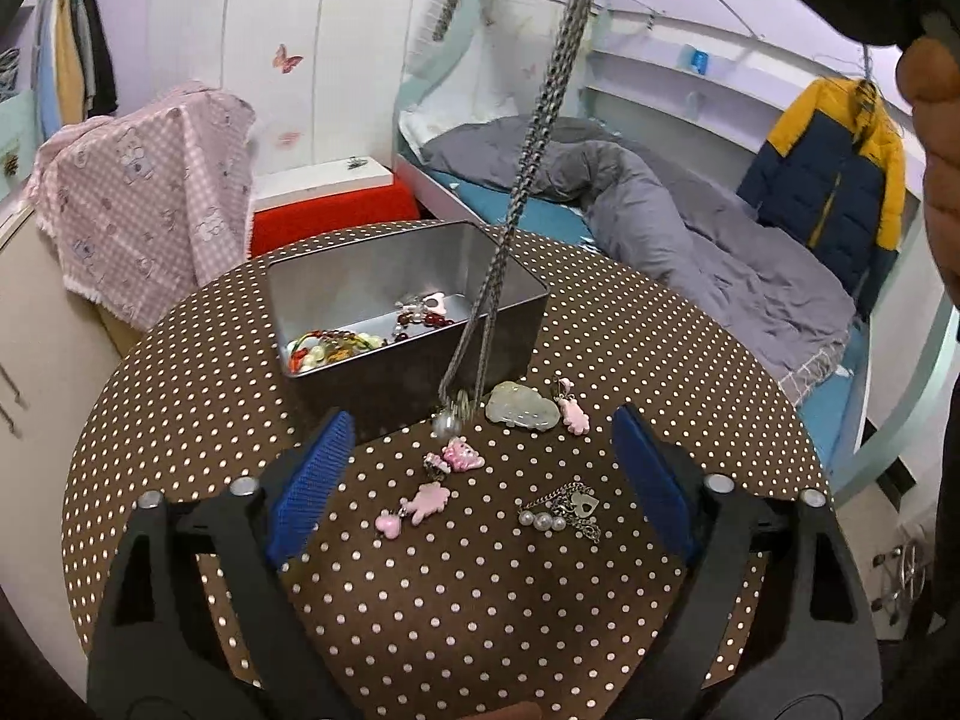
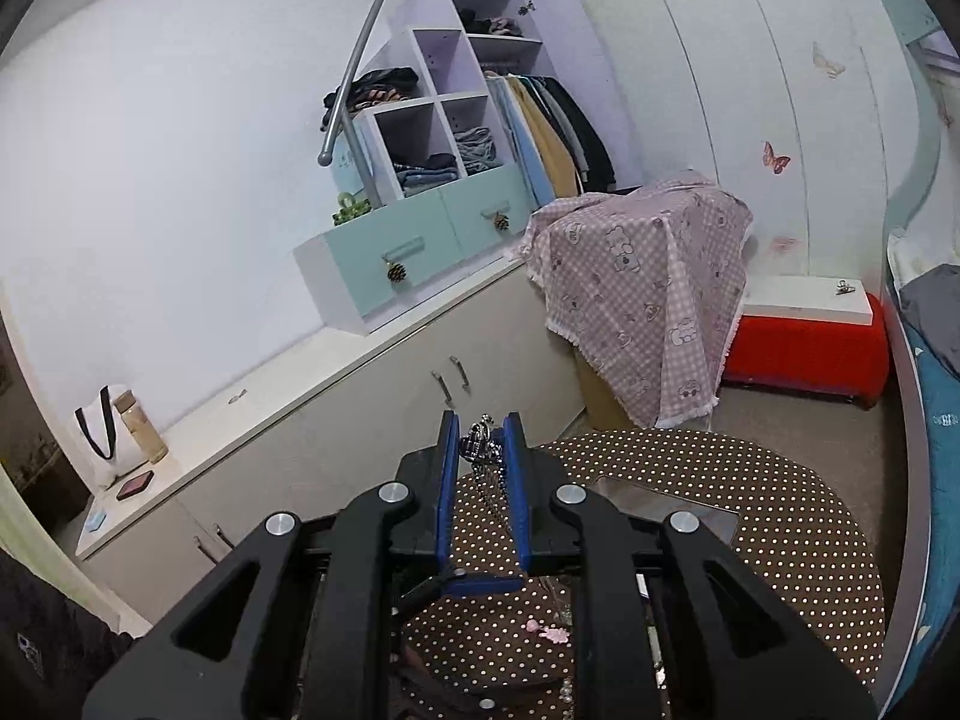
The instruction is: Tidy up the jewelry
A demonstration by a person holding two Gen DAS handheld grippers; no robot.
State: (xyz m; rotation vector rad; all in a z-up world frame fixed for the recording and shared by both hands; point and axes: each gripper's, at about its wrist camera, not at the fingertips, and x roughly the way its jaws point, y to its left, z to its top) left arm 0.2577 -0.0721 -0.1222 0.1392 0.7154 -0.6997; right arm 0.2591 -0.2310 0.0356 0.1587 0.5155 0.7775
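- Here, the right gripper (image 2: 480,438) is pinching the top of a silver chain (image 2: 480,450) between its blue pads (image 2: 447,468), the jaws standing almost shut with the links bunching between them.
- The left gripper (image 1: 480,468) is standing wide open, nothing between its blue pads (image 1: 312,492); it is hovering over the pieces lying on the dotted table (image 1: 420,600).
- In the left view the chain (image 1: 528,138) is hanging down in a long doubled strand, its small round pendant (image 1: 450,417) dangling just in front of the metal tin (image 1: 408,294), close to the tabletop.
- The chain is looking light and completely limp, so it is likely going to swing and pile up wherever it is lowered; a grip near the top, as now, is suiting it, and the links are probably slippery.
- The pale green stone (image 1: 522,408) beside the pendant is looking hard and possibly brittle, best taken across its flat sides.
- The pink charms (image 1: 426,498) and the pearl bracelet (image 1: 558,510) are lying loose between the open jaws, small and light, likely sliding on the cloth.
- Beads (image 1: 336,345) are already sitting in the tin's bottom.
- The pendant is blurring, so its shape is hard to make out.
- The chain's upper end is running out of the left view.
- In the right view the gripper body is hiding most of the table, and the tin is barely showing.
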